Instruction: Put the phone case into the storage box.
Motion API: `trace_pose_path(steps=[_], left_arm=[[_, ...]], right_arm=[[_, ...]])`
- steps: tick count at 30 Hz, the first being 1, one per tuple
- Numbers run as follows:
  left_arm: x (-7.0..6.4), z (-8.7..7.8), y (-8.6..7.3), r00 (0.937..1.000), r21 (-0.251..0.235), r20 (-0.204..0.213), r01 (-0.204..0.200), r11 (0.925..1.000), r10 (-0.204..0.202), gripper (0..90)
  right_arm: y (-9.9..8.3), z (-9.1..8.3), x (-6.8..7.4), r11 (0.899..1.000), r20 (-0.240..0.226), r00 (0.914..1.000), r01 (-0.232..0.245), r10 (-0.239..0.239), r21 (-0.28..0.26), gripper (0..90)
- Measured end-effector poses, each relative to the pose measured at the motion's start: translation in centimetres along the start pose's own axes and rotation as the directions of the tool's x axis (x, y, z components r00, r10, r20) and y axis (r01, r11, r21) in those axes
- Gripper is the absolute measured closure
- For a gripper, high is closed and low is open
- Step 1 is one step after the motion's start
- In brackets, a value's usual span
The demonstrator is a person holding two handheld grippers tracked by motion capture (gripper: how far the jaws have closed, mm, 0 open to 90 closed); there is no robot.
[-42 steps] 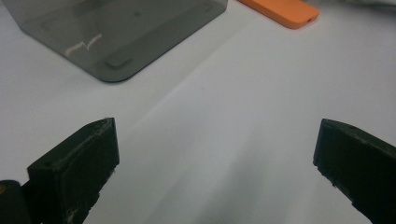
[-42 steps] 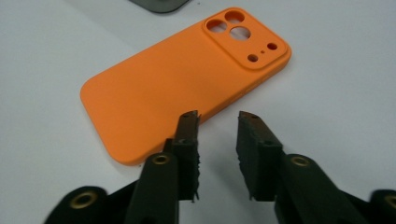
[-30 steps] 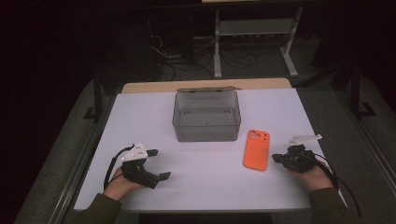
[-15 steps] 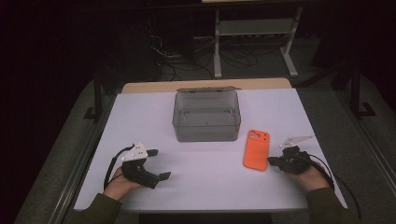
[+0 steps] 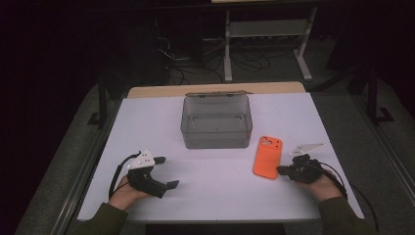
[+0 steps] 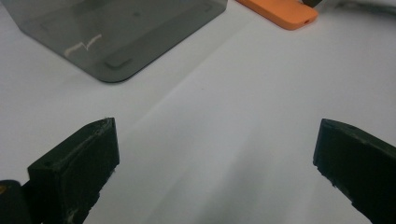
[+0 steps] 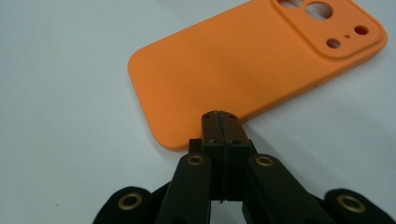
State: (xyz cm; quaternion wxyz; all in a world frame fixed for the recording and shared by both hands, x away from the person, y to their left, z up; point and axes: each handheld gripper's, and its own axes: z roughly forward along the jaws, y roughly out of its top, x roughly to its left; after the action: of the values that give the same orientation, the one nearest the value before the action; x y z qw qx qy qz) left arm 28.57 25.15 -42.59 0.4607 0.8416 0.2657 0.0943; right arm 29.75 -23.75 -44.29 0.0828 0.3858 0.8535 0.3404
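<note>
The orange phone case (image 5: 267, 156) lay face down on the counter (image 5: 220, 191), just right of the grey bin (image 5: 216, 122). The right claw (image 7: 219, 122), clenched empty, nosed its edge; next it needed to spread for a grasp. The left claw (image 6: 210, 163) rested released.

Both grippers (image 5: 155, 172) (image 5: 284, 170) were black, each topped by a pale three-cornered plate (image 5: 306, 147) and trailing a black cable (image 5: 117, 172). Brass-ringed screws (image 7: 194, 160) studded the right linkage. Sleeves (image 5: 100, 223) were dark olive.
</note>
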Motion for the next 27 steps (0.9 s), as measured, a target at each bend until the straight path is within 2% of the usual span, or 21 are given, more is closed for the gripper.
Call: trace_pose_path(steps=[11,27], left_arm=[[0.0,0.0,0.0,1.0000,0.003,0.000,-0.004,1.0000,0.004,0.0],[0.0,-0.1,0.0,1.0000,0.003,-0.002,-0.004,1.0000,0.004,0.0]], right_arm=[[0.7,0.7,1.0,0.999,-0.029,0.9987,0.041,-0.041,0.008,89.0],[2.1,1.8,2.7,0.995,-0.071,0.9924,0.102,-0.100,0.015,89.0]])
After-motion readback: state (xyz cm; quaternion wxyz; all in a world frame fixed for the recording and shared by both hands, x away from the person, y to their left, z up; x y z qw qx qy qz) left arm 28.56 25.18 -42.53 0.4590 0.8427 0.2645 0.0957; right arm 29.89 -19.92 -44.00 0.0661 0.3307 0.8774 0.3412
